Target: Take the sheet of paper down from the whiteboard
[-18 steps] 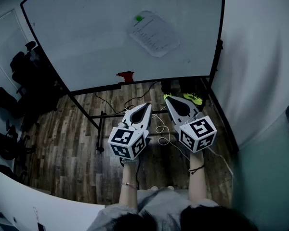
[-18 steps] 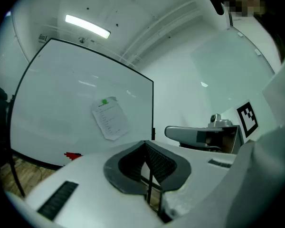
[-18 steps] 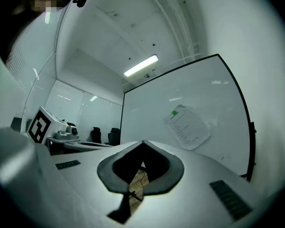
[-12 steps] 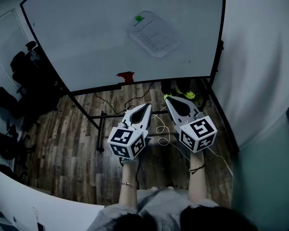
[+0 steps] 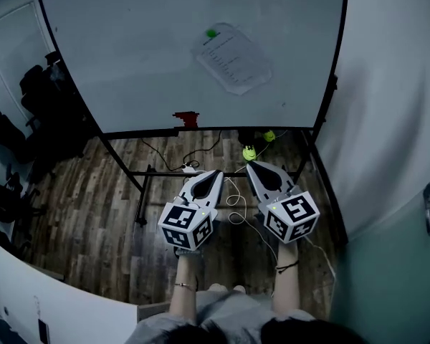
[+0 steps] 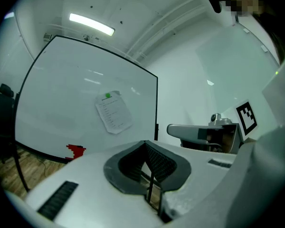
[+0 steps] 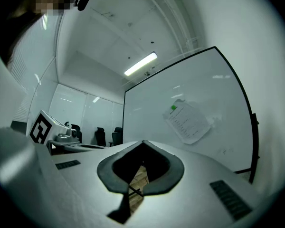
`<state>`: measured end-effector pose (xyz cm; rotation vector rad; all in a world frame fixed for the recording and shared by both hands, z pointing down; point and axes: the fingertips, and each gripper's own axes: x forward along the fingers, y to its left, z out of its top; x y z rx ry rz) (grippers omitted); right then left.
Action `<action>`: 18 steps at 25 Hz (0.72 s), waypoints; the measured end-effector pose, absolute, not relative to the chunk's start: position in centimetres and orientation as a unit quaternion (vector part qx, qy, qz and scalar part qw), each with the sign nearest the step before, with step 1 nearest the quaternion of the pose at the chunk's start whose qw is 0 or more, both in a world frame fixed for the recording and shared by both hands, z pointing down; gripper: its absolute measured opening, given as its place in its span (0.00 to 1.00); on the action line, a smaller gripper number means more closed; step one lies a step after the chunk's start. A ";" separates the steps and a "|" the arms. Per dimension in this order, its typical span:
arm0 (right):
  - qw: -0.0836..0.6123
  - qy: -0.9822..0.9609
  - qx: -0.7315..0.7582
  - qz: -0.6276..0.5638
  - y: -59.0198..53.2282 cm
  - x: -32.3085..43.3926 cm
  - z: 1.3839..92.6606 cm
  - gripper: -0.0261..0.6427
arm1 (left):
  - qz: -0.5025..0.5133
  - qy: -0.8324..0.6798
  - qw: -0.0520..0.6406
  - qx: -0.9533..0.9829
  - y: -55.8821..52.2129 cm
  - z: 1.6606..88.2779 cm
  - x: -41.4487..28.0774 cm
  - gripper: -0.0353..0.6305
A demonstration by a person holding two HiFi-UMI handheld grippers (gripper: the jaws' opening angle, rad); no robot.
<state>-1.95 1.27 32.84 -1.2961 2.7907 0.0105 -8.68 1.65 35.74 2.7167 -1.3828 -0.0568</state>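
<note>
At my far left a few dark office chairs [image 5: 29, 113] stand on the wooden floor [image 5: 93, 206]. The whiteboard [image 5: 129, 56] fills the far side of the scene on a black frame. A small red object [image 5: 186, 117] sits at its bottom edge. My left gripper [image 5: 218, 173] is near me and low over the floor. It is held level, with its jaws pressed together and nothing between them.

Up on the board, right of centre, the sheet of paper [image 5: 233, 57] hangs slightly tilted. A green magnet [image 5: 212, 33] pins it near its top left corner, and it is well apart from both grippers.

My right gripper [image 5: 250, 165] sits just beside the left one, also level, with its jaws closed and empty. Two yellow-green things [image 5: 249, 151] lie on the floor near the board's right leg; I cannot tell what they are. A pale wall [image 5: 387, 120] closes off the right side.
</note>
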 end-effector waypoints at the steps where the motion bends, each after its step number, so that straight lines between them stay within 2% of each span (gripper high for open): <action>1: 0.036 0.906 -0.421 0.000 1.1 -1.7 32.9 0.04 | -0.014 -0.457 0.042 0.888 1.7 35.9 -8.6 0.06; 18: 0.040 0.914 -0.403 -0.002 -4.0 -1.3 33.6 0.04 | -0.004 -0.482 0.034 0.876 -3.2 36.5 -8.5 0.06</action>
